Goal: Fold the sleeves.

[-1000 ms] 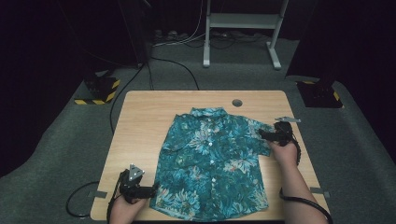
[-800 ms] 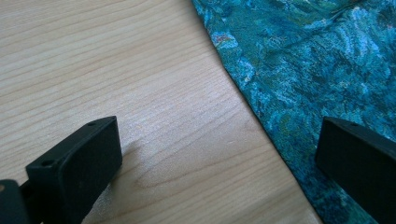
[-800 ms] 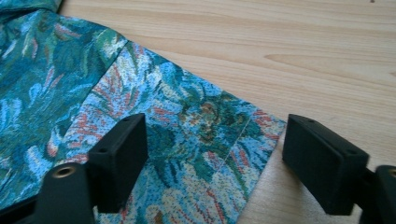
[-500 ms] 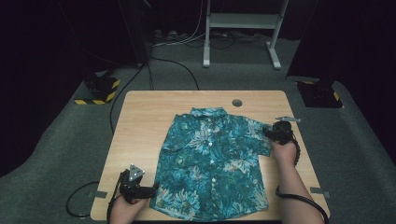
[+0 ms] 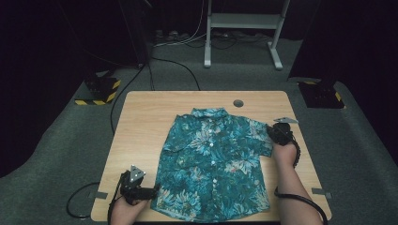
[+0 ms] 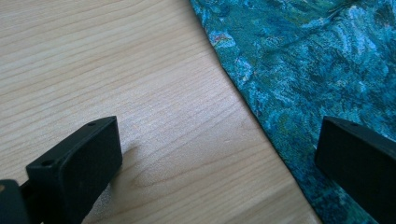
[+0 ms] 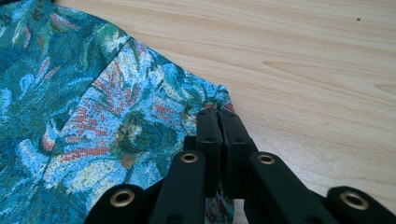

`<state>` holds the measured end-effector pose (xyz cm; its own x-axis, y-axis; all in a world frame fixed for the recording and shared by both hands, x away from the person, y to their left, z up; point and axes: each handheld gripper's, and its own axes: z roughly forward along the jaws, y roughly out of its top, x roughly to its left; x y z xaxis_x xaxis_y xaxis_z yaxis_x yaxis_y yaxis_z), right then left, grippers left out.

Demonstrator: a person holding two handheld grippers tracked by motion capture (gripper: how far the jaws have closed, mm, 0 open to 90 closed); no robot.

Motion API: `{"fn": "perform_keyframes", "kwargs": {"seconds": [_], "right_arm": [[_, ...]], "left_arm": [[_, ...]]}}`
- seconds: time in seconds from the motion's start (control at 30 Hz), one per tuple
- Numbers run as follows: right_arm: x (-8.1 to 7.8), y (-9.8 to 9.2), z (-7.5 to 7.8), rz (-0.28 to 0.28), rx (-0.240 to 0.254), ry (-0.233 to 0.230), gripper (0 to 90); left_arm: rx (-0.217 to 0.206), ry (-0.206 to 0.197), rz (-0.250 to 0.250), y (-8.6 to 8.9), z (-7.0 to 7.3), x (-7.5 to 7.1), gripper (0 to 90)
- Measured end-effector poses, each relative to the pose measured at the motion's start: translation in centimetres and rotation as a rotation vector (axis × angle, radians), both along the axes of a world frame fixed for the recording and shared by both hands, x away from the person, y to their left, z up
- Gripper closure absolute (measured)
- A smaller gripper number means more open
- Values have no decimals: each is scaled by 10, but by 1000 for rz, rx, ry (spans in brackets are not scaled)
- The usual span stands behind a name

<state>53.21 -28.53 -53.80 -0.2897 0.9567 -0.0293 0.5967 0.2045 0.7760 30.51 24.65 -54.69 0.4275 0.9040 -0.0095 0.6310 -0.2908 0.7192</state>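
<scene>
I have the floral shirt (image 5: 213,164) lying flat and face up on the wooden desk (image 5: 141,122), collar toward the far edge, buttons running down the middle, hem close to my near edge.

My right tongs (image 5: 277,132) sit at the shirt's right sleeve. In the right gripper view the 2 black jaws of the right tongs (image 7: 218,114) stand pressed together, and they have just been closing; their tips meet right at the corner of the sleeve hem (image 7: 212,100), where the fabric bunches up slightly against them. I read that as clamped on the sleeve edge, with the cloth pinched at the very tips and bare desk (image 7: 303,70) just beyond.

My left tongs (image 5: 151,191) rest low at the near left corner of the desk, just beside the shirt's bottom left hem. In the left gripper view the left tongs (image 6: 219,149) are wide apart: 1 jaw hangs over bare wood (image 6: 116,70), the other over the teal fabric (image 6: 317,70), with the shirt's straight side edge running diagonally between them. Nothing is gripped there; the pads press on no cloth that I can see.

A round cable hole (image 5: 238,103) sits in the desk just beyond the collar.
</scene>
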Motion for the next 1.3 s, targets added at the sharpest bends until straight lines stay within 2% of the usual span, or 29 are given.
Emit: {"fn": "perform_keyframes", "kwargs": {"seconds": [0.2, 0.53, 1.0, 1.3], "right_arm": [[-6, 6, 5, -21, -3, -60, 875], [-16, 19, 28, -10, -31, -140, 874], [-28, 41, 48, 24, -36, -168, 872], [-36, 64, 58, 66, -46, -180, 870]], "left_arm": [[1, 0, 0, 0, 0, 0, 8], [-1, -1, -4, 0, 0, 0, 8], [-5, -1, -11, -1, 0, 1, 9], [-15, 0, -15, 0, 0, 1, 9]]}}
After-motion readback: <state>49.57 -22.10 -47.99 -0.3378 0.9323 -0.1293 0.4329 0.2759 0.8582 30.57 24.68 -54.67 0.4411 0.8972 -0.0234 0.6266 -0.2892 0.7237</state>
